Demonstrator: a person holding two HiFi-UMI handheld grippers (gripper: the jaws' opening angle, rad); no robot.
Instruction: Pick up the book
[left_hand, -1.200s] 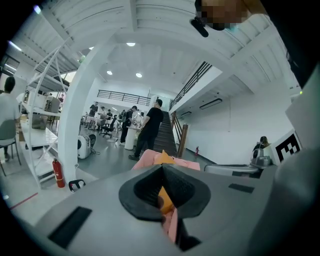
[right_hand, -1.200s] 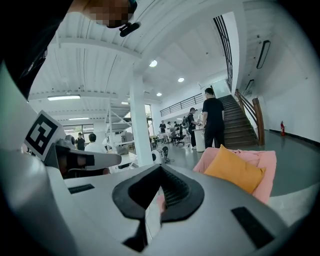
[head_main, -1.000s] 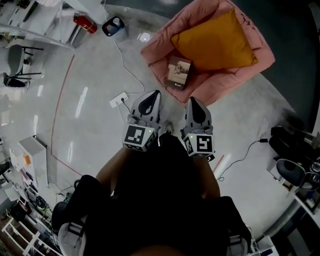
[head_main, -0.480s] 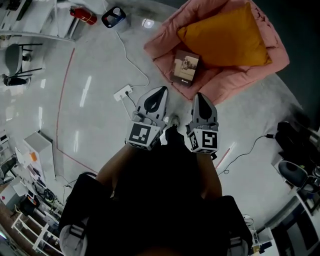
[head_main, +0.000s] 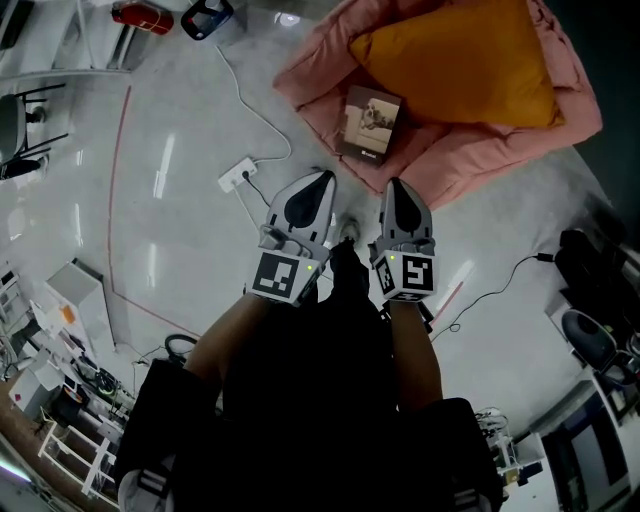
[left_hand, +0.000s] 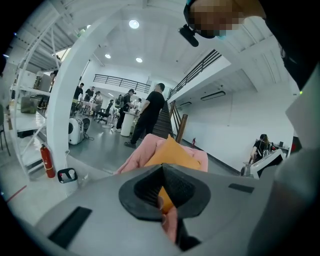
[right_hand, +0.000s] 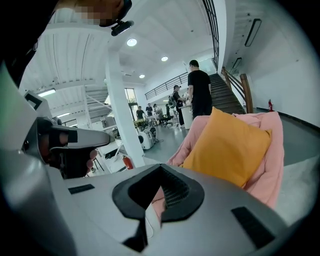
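Glossy grey floor (head_main: 170, 200) of a big open workshop, with shelving and trolleys at the edges. Book (head_main: 372, 122): lying flat, cover up, on the near lip of a pink padded nest (head_main: 470, 165), just beside the orange pillow (head_main: 455, 60) that fills the hollow. Probably left on that soft rim for easy reach from the floor side. Nothing else visible in the nest besides pillow and book. Short of it, side by side and not touching it: left hand-held gripper (head_main: 318, 182) and right hand-held gripper (head_main: 398, 188) — both aimed toward the book, both with jaws pressed together and holding nothing. Likely need opening before any grasp. Further out, a white power strip (head_main: 240, 175) and its cable (head_main: 255, 110) trailing across the floor.
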